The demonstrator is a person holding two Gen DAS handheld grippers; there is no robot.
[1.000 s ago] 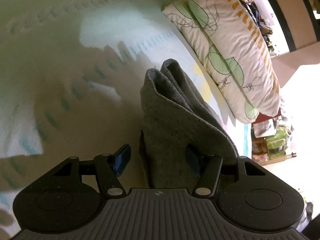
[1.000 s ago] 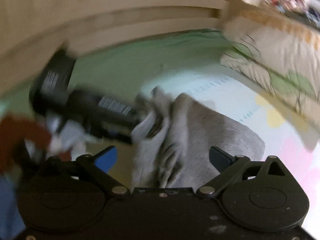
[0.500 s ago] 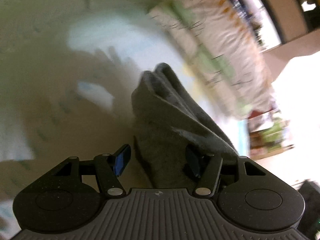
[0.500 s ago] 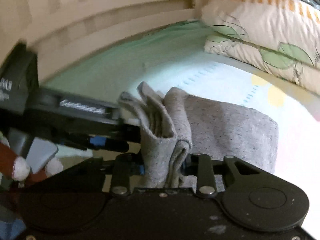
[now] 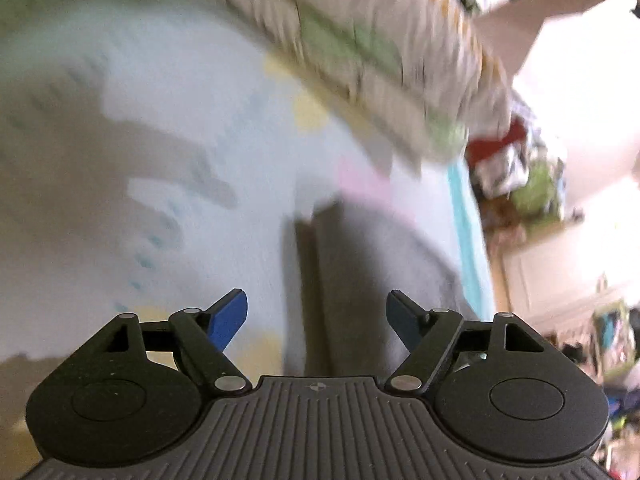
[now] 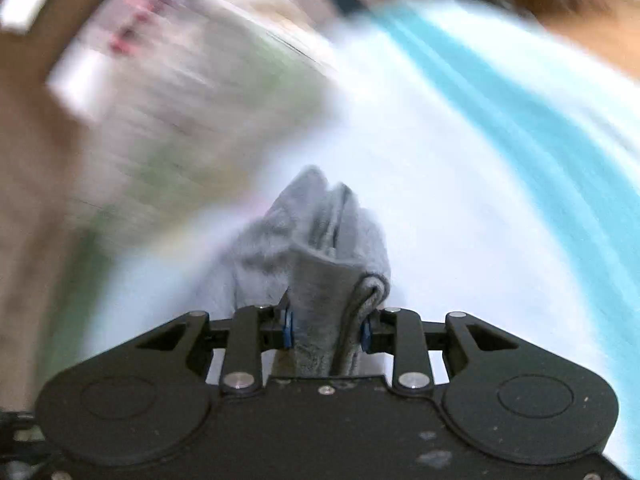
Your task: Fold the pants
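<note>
The grey pants (image 6: 320, 264) are folded into a thick bundle. My right gripper (image 6: 325, 330) is shut on the bundle's edge, with the cloth standing up between its blue pads. In the left wrist view the pants (image 5: 360, 280) lie on the pale bed sheet (image 5: 160, 200), dark and blurred, in front of my left gripper (image 5: 318, 314). The left gripper is open and empty, its blue pads wide apart just above the cloth.
A patterned pillow (image 5: 380, 52) lies along the far side of the bed. A turquoise band (image 6: 520, 120) runs along the sheet's edge. Cluttered shelves (image 5: 532, 184) stand beyond the bed at right. Both views are motion-blurred.
My left gripper has opened and let go of the pants, which now lie lower on the sheet. My right gripper stays shut on the bundle and has swung fast toward the bed's turquoise edge.
</note>
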